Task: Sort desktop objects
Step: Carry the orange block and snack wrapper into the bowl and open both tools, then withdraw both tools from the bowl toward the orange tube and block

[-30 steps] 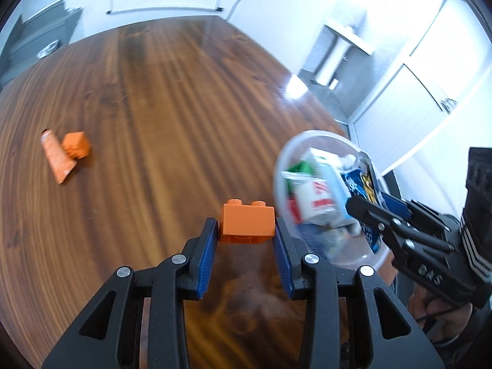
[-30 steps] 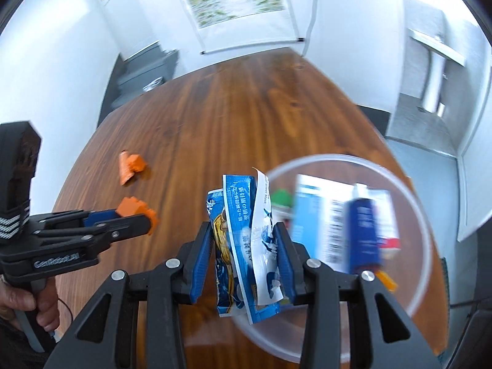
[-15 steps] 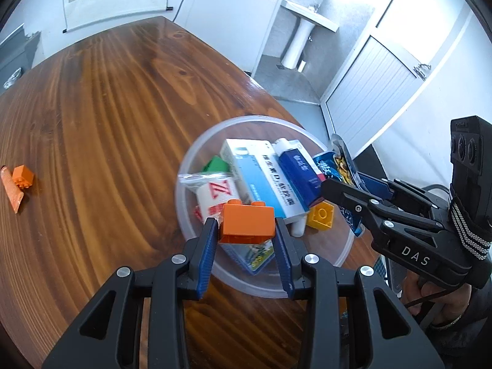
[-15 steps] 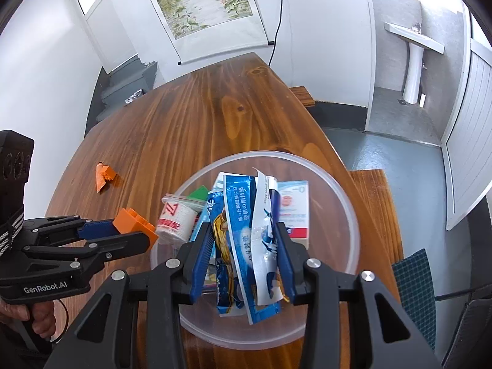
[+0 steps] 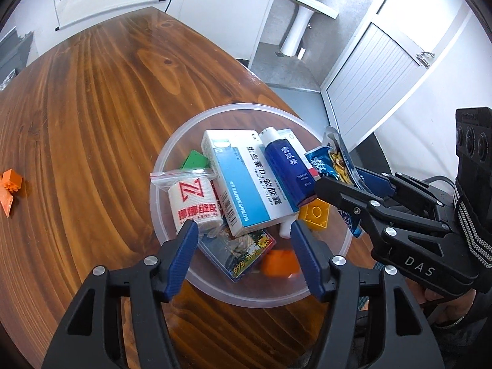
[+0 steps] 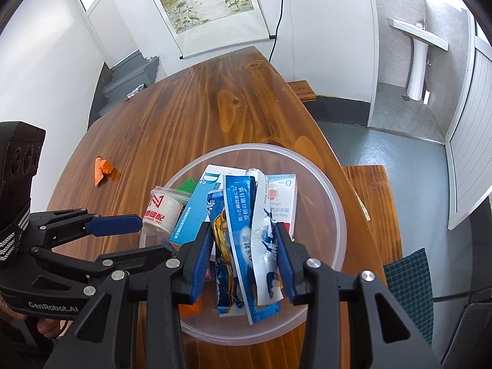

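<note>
A clear plastic bowl (image 5: 172, 156) sits on the wooden table, also in the right wrist view (image 6: 332, 196). It holds a blue-white medicine box (image 5: 243, 181), a bandage roll in a bag (image 5: 193, 200), a blue tube (image 5: 287, 169), a yellow brick (image 5: 313, 215) and a green block (image 5: 193, 160). My left gripper (image 5: 243, 240) is open above the bowl's near side. An orange brick (image 5: 278, 263) lies blurred in the bowl below it. My right gripper (image 6: 243, 246) is shut on several blue snack packets (image 6: 246, 240) over the bowl.
Another orange brick (image 5: 12, 180) and an orange packet (image 5: 6, 203) lie at the table's left; they show in the right wrist view too (image 6: 103, 169). The table edge runs right of the bowl, with a bench (image 6: 369, 203) and tiled floor beyond.
My left gripper carried the orange brick right over the bowl, then opened; the brick dropped into the bowl. My right gripper moved over the bowl, still holding the packets.
</note>
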Available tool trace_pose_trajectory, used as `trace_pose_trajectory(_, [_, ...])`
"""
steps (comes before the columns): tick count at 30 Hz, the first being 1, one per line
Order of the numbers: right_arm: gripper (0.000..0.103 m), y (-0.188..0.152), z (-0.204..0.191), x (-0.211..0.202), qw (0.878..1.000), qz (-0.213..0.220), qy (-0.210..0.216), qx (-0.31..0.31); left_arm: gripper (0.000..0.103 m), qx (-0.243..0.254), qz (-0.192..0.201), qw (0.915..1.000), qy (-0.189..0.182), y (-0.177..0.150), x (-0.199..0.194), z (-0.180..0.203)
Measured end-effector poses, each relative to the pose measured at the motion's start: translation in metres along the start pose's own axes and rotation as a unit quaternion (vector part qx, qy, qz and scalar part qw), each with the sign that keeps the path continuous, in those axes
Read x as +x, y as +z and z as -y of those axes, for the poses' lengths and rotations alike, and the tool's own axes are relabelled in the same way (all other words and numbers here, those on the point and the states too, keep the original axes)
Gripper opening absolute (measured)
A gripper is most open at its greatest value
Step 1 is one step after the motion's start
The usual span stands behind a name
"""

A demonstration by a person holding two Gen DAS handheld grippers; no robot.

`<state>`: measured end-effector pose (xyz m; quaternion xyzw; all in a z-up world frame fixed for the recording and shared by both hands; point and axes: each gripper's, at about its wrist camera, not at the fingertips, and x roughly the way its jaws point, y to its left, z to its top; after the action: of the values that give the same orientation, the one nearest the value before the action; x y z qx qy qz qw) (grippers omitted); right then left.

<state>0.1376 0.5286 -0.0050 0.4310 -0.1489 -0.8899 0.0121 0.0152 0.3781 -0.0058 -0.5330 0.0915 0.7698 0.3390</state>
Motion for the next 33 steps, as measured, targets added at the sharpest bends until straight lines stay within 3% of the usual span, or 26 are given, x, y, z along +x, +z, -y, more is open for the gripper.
trace_pose_trajectory(15, [0.048, 0.002, -0.013, 0.001, 0.999, 0.002, 0.026, -0.02, 0.066, -0.022, 0.016, 0.9994, 0.021, -0.002, -0.012, -0.017])
trace_pose_trajectory(33, [0.049, -0.009, -0.027, -0.002, 1.0, -0.004, 0.019, -0.023, 0.066, -0.029, 0.017, 0.9991, 0.025, -0.01, -0.019, -0.03])
